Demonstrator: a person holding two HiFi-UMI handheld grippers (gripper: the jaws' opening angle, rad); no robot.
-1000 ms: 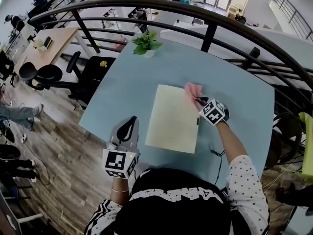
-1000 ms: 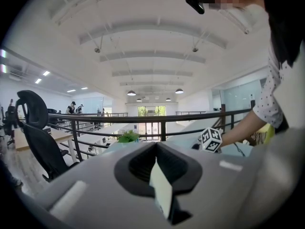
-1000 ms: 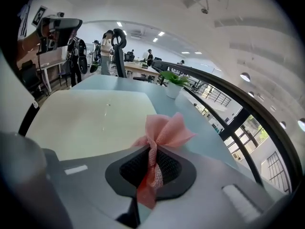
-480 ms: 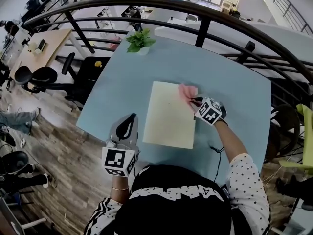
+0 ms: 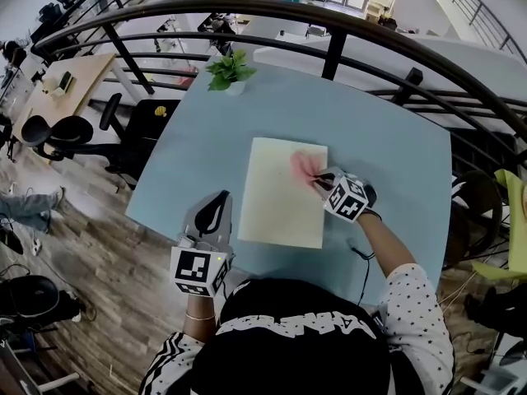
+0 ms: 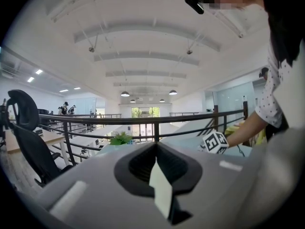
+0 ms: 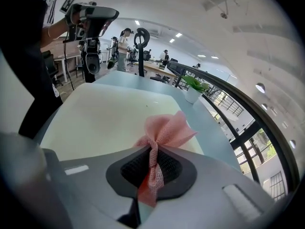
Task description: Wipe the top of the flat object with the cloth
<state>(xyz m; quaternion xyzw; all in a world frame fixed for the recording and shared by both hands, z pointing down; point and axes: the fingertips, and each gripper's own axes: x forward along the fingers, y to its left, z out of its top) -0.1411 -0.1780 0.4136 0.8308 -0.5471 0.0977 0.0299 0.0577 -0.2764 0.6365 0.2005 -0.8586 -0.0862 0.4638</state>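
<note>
Seen from above: a person stands at a pale blue worktop (image 5: 206,130) w/ a hand-held claw in each hand. A cream flat object (image 5: 276,208), thin & rectangular, lies mid-worktop. The right claw (image 5: 319,176) is clamped tight on a pink cloth (image 5: 302,165). Its own view shows the cloth pinched into a narrow twist between the jaws, w/ a loose fan spreading past the tips. That fan rests on the flat object's far right part, just inside the right edge. The left claw (image 5: 216,206) is closed w/ nothing in it. It is held at the worktop's near left edge, well apart from the flat object & aimed out toward the railing (image 5: 329,19). A small potted plant (image 5: 229,70) sits at the far corner, out of the way. Wiping looks under way, but only the loose fan meets the surface, so each pass prob. covers a narrow strip. To do it well, tip the right claw low so more cloth lies flat, then run straight overlapping strokes across to the left edge & work down to the near end. Nothing pins the flat object, so firm strokes may slide it. Keep pressure light, or bring the left claw in to brace the near left corner.
</note>
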